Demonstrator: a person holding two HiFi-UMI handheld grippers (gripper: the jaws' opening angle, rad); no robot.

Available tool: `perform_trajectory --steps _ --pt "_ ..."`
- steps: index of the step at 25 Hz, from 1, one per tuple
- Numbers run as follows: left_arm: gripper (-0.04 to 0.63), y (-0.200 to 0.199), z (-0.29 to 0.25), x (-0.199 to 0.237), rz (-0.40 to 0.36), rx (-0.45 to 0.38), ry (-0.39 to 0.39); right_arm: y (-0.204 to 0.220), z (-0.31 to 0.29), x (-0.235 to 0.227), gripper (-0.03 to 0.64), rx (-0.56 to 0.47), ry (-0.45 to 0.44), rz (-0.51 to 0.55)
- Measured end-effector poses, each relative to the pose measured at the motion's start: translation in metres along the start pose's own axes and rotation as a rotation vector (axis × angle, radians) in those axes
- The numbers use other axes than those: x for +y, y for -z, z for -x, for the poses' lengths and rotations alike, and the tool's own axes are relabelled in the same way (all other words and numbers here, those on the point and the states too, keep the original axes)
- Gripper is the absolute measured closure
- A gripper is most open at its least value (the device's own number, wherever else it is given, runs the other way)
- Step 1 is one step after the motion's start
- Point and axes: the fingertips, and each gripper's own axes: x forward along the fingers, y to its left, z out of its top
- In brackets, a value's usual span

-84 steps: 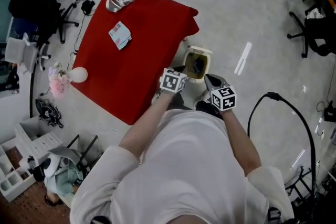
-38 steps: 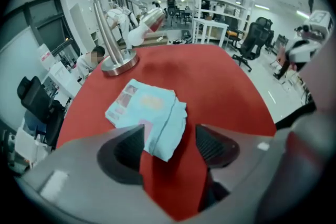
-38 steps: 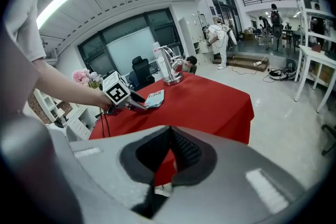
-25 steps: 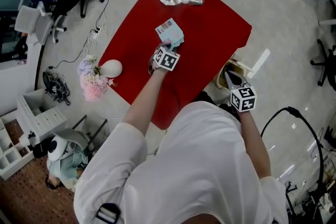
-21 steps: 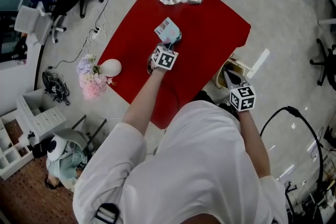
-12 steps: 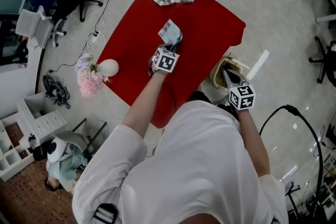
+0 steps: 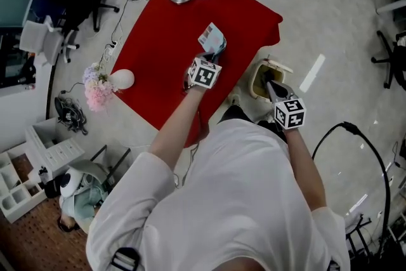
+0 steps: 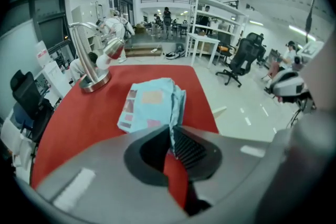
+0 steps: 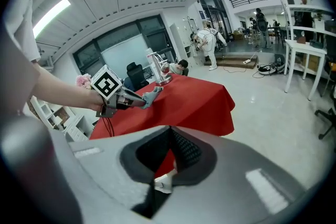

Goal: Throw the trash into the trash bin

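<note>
In the head view, our left gripper [image 7: 214, 55] held the crumpled blue packet [image 7: 212, 39] above the red tablecloth [image 7: 158, 35]. Our right gripper [image 7: 269, 84] hung over the trash bin [image 7: 256, 72] beside the table. In the left gripper view, the jaws pinched the packet's edge. In the right gripper view, the jaws were pressed together on nothing. We judged the carry underway; next the packet needed swinging over the bin's mouth before release.

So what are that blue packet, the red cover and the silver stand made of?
Blue packet: probably thin plastic or paper, crumpled into soft folds. Red cover: matte cloth, it drapes at the corners. Silver stand: likely polished metal, mirror-like shine.
</note>
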Motion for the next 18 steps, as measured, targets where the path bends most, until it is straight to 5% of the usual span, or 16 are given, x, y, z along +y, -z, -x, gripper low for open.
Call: perform_trajectory --steps 18 --pt "0.574 -0.002 -0.03 -0.179 -0.028 0.07 0.097 0.069 0.091 -0.076 0.615 -0.019 0.044 -0.119"
